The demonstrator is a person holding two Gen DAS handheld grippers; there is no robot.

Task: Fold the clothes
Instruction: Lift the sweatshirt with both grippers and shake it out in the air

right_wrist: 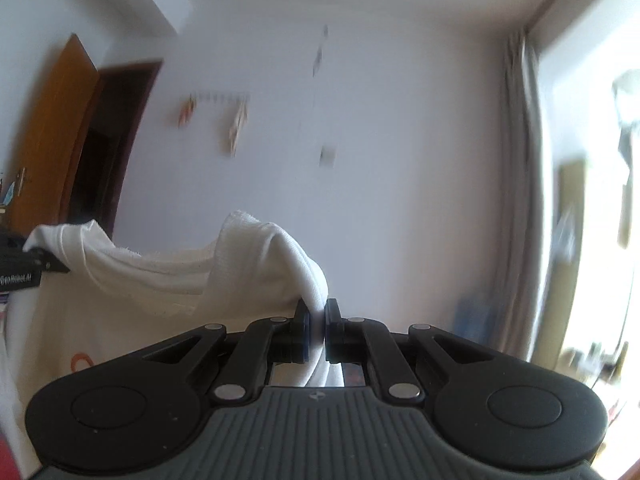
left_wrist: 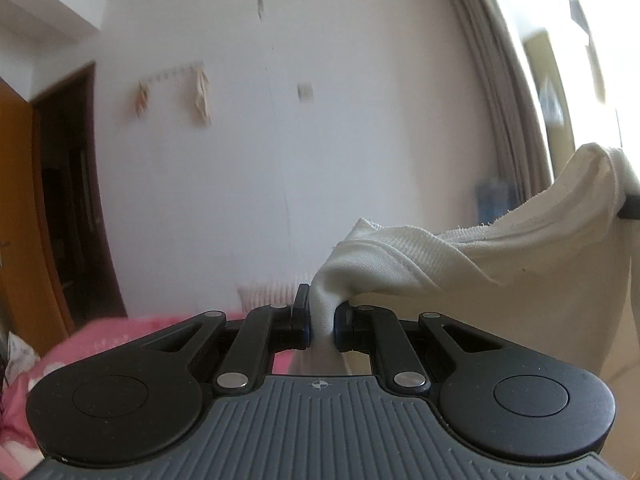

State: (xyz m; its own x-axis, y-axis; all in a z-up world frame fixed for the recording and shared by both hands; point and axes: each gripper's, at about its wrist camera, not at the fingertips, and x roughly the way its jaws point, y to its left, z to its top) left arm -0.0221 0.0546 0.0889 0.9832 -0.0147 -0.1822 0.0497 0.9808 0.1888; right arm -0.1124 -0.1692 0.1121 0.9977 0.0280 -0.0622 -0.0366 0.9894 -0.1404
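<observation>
A white garment (left_wrist: 500, 264) hangs in the air, stretched between both grippers. My left gripper (left_wrist: 322, 320) is shut on one top corner of it, with cloth bunched between the pads. The fabric runs right to the other gripper's tip (left_wrist: 630, 208) at the frame edge. In the right wrist view my right gripper (right_wrist: 316, 330) is shut on the other corner of the white garment (right_wrist: 160, 280). The cloth sags left toward the left gripper's tip (right_wrist: 24, 268). An orange print (right_wrist: 80, 362) shows low on the cloth.
A pink bedspread (left_wrist: 60, 360) lies low at the left. A white wall with hooks (right_wrist: 220, 100), a brown door (right_wrist: 44, 132) at the left, and grey curtains (right_wrist: 520, 184) by a bright window at the right face me.
</observation>
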